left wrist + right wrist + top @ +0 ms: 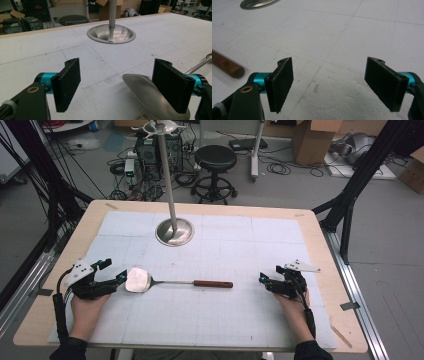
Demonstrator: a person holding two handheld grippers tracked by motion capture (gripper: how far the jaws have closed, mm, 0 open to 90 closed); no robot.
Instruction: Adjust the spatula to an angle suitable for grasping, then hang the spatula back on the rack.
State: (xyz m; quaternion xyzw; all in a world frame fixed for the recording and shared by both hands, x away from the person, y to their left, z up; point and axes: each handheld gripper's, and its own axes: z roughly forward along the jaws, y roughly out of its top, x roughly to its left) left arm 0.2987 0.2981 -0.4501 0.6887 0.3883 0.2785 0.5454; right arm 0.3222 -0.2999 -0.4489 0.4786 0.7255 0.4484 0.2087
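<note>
Object: steel spatula with broad shiny blade, thin metal shank and brown wooden handle (165, 282); it lies flat on the white gridded foam mat (225, 315), between the two grippers.
Left gripper (119, 277): jaws spread; one jaw beside the blade, pinching nothing.
Right gripper (262, 279): jaws spread, empty; near the handle's end.
Handling: likely rigid, light, blade-heavy; polished steel slippery.
Hold: wooden handle (227, 66), probably the surest grip.
</note>
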